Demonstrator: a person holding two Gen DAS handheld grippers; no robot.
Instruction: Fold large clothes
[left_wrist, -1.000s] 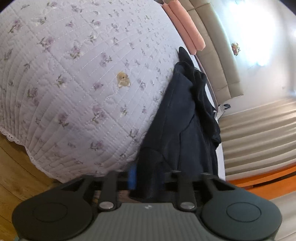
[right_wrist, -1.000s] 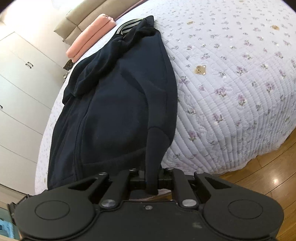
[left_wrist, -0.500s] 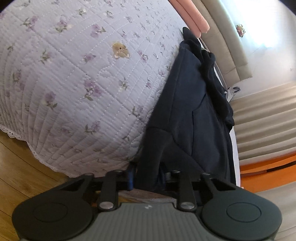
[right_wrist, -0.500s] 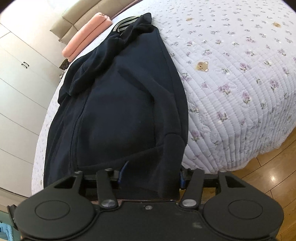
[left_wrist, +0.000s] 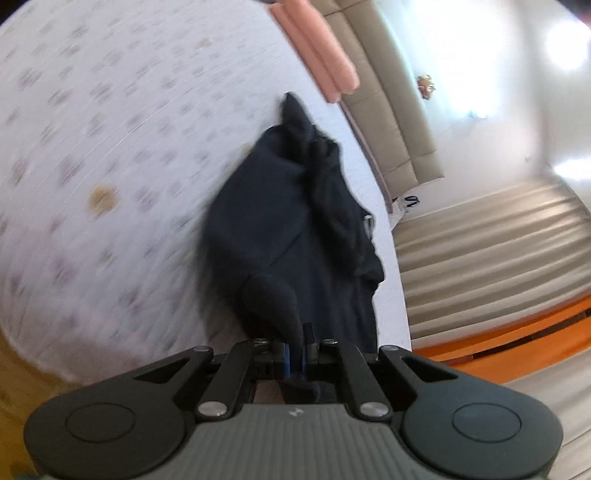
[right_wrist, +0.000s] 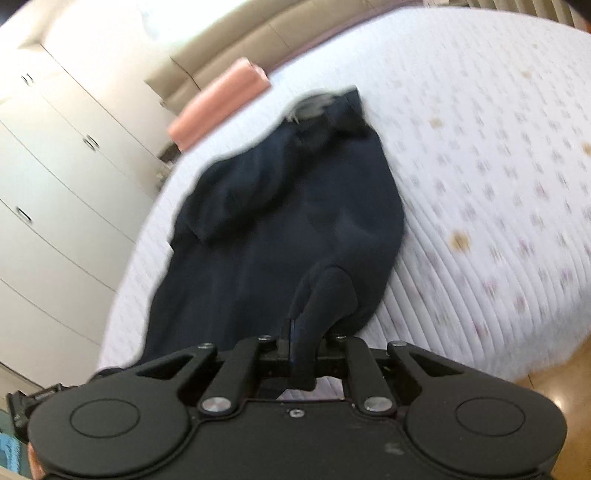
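Note:
A large dark navy garment (left_wrist: 280, 221) lies lengthwise on the bed, its collar at the far end. In the left wrist view my left gripper (left_wrist: 297, 339) pinches a raised fold at the garment's near edge, its jaws closing tight on the cloth. The right wrist view shows the same navy garment (right_wrist: 288, 229) with a grey striped lining (right_wrist: 310, 107) at the collar. My right gripper (right_wrist: 303, 343) has a lifted fold of the near hem between its pads, jaws closing on it. Both views are motion-blurred.
The white quilt (left_wrist: 92, 166) with small flowers covers the bed (right_wrist: 498, 221). A pink rolled pillow (left_wrist: 317, 51) lies by the beige headboard (left_wrist: 388, 110). White wardrobe doors (right_wrist: 55, 184) stand left of the bed. Wooden floor (right_wrist: 554, 384) shows below the quilt's edge.
Both grippers have closed on the garment's near edge and risen, pulling folds of cloth up off the bed. The right jaws opened wide half a second ago, then shut again.

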